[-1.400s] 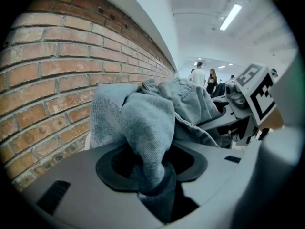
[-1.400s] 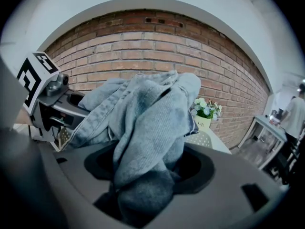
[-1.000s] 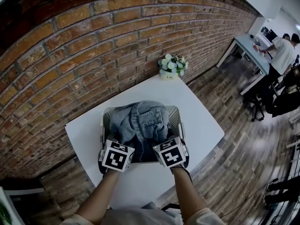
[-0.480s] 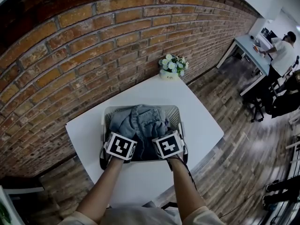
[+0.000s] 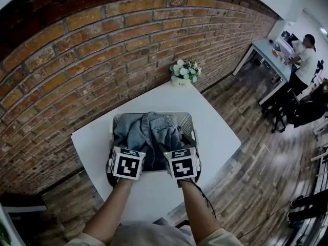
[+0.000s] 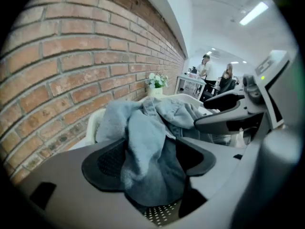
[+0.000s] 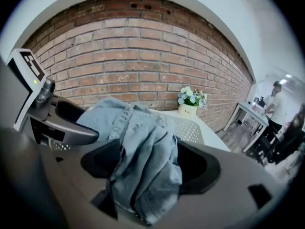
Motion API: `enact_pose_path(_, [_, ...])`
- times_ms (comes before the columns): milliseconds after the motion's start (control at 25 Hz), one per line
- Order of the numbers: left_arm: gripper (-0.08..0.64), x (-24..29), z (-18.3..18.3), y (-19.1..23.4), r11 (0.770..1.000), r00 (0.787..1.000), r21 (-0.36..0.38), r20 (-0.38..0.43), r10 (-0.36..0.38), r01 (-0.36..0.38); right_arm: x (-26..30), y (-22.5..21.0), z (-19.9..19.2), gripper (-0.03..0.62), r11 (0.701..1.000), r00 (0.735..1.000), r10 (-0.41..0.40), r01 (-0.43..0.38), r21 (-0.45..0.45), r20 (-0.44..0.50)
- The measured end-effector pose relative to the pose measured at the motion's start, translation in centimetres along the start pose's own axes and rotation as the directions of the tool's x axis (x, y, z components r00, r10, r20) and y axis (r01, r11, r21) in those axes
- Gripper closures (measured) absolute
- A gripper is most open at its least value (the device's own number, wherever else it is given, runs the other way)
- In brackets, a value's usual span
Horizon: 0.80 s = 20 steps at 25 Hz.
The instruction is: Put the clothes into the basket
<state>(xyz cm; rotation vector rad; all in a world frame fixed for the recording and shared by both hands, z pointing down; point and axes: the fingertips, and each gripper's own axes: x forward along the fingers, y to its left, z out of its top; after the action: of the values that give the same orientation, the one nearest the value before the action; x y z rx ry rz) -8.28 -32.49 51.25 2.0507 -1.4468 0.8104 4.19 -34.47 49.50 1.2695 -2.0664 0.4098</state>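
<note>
Head view: denim clothes (image 5: 148, 132) are piled in the basket (image 5: 188, 120) at the middle of the white desk (image 5: 218, 137).
Over the basket's near rim the left gripper (image 6: 147, 163) and the right gripper (image 7: 147, 168) are held. Their jaws have just been opening and are parted, with denim folds draped loosely between them, not pinched.

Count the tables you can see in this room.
2. The white table that holds the basket stands beside the brick wall. A desk is at the far right of the head view, where a person stands. Others may lie out of view.
</note>
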Motion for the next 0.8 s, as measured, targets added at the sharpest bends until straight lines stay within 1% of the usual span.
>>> enact_pose_path(40, [0.232,-0.7,0.6,0.4,0.999,0.999,0.015,0.036,0.035,-0.035,-0.5,0.2,0.7,0.216,1.000,0.999,-0.004,0.004,0.007,0.036])
enact_pose_path(120, [0.232,-2.1,1.8,1.1,0.996,0.990,0.023,0.113,0.086,-0.089,-1.4,0.5,2.0,0.216,1.000,0.995,-0.010,0.010,0.005,0.099])
enact_pose_path(200, [0.232,-3.5,2.7,1.5,0.993,0.977,0.015,0.179,0.114,-0.119,-2.2,0.8,2.8,0.216,1.000,0.989,-0.016,0.015,0.008,0.150])
enact_pose_path(280, [0.232,-4.5,3.2,1.6,0.992,0.965,0.004,0.231,0.123,-0.127,-2.9,0.9,3.2,0.218,0.999,0.981,-0.027,0.023,0.023,0.194])
enact_pose_path(360, [0.232,-5.2,3.5,1.4,0.992,0.953,0.009,0.278,0.121,-0.129,-3.5,1.2,3.4,0.219,0.999,0.971,-0.029,0.022,0.033,0.236])
enact_pose_path(440, [0.232,-5.8,3.9,1.1,0.992,0.939,0.032,0.327,0.108,-0.125,-4.0,1.7,3.7,0.227,0.999,0.960,-0.029,0.020,0.034,0.278])
enact_pose_path(560, [0.233,-7.0,4.9,0.0,0.994,0.915,0.050,0.399,0.066,-0.094,-5.1,2.1,4.4,0.274,0.999,0.938,-0.040,0.035,0.023,0.343])
enact_pose_path(640, [0.237,-7.9,5.5,-0.7,0.995,0.895,0.058,0.444,0.045,-0.079,-6.0,2.3,5.1,0.293,0.999,0.916,-0.042,0.036,0.023,0.398])
enact_pose_path(680, [0.254,-8.3,5.8,-1.1,0.995,0.884,0.067,0.467,0.036,-0.076,-6.5,2.4,5.4,0.310,0.999,0.904,-0.040,0.034,0.020,0.426])
enact_pose_path(800, [0.338,-9.9,6.5,-2.3,0.992,0.847,0.098,0.532,0.014,-0.078,-7.9,3.2,6.0,0.370,0.999,0.870,-0.040,0.043,0.005,0.491])
